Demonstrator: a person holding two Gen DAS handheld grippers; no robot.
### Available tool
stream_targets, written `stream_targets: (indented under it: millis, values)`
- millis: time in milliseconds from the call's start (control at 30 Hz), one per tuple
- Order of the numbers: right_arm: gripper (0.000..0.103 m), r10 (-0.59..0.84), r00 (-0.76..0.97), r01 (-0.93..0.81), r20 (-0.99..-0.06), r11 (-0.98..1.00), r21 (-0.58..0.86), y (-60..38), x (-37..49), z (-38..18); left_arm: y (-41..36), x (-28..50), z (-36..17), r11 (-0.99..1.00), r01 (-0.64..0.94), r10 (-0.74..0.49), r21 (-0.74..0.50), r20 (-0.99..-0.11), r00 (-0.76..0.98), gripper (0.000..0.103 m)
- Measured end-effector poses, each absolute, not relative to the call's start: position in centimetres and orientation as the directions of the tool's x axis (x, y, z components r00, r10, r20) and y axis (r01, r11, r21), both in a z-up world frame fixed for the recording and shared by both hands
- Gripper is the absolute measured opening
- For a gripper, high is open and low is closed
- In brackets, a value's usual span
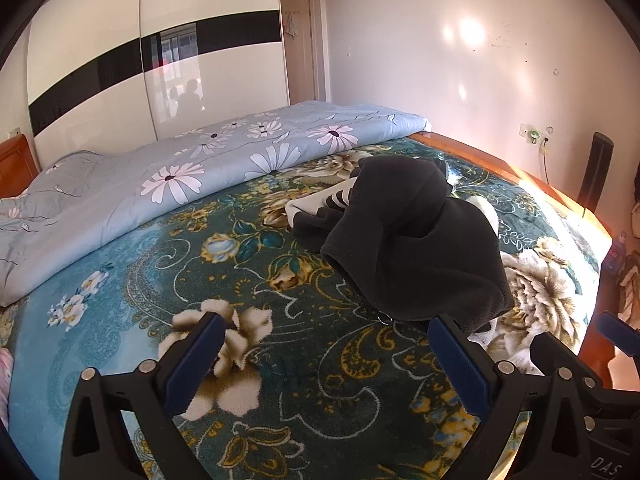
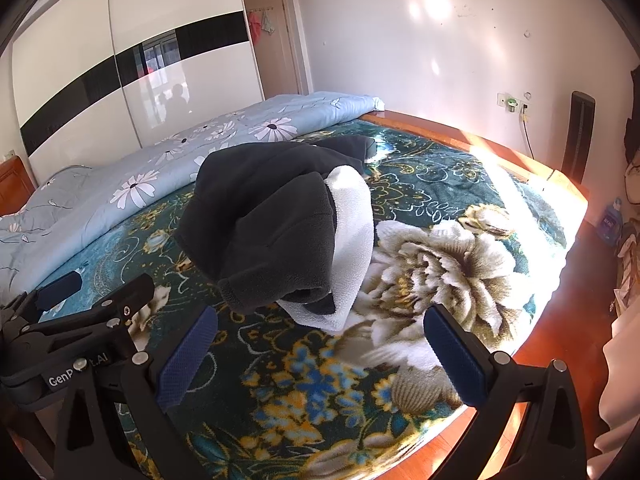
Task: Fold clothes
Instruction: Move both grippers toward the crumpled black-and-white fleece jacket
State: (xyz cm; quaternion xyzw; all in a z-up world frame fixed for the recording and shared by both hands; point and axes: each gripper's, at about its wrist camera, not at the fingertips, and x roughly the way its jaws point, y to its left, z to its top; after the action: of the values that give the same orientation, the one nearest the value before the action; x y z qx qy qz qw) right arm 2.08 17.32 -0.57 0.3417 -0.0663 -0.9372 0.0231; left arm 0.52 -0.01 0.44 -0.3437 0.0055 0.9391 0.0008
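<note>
The dark fleece [image 2: 276, 216] is lying heaped, white lining [image 2: 352, 240] showing, on the blanket [image 1: 248, 264] near the bed's right edge. Both claws, left [image 1: 324, 354] and right [image 2: 320, 344], are being held spread, empty. Several layers could be pinched together, bunching any fold. "GenP…t.AI" is being read on the left claw.

1. Garment pile [image 1: 416, 240] lies on the bed blanket [image 1: 240, 280], toward the bed's right and far part.
2. Quilt [image 1: 200, 168] runs along the bed's far-left side, behind the pile, not clearly touching it.
3. Wardrobe [image 1: 120, 60] stands behind the quilt; door [image 1: 302, 48] to its right.
4. Left tongs [image 1: 326, 344] hover over the blanket, before the pile; right tongs [image 2: 320, 336] just before its near edge, beside the left ones.
5. Wall socket [image 2: 510, 101] is beyond the bed's far-right edge.
</note>
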Motion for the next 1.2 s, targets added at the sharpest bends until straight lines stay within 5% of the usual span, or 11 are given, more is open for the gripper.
stream_targets:
  millis: [600,1200]
  values:
    - [0.103,-0.158,-0.799,0.053,-0.580,-0.980,0.193,16.8,4.1,1.0,-0.4,3.1,2.8,-0.997,-0.003,-0.040,0.074,-0.567,-0.823,0.103]
    - [0.103,-0.291,-0.863,0.176,-0.413,-0.939,0.294,16.7,6.1,2.7,-1.7,4.8,4.9,-0.999,0.037,-0.045,0.025,-0.512,-0.858,0.103]
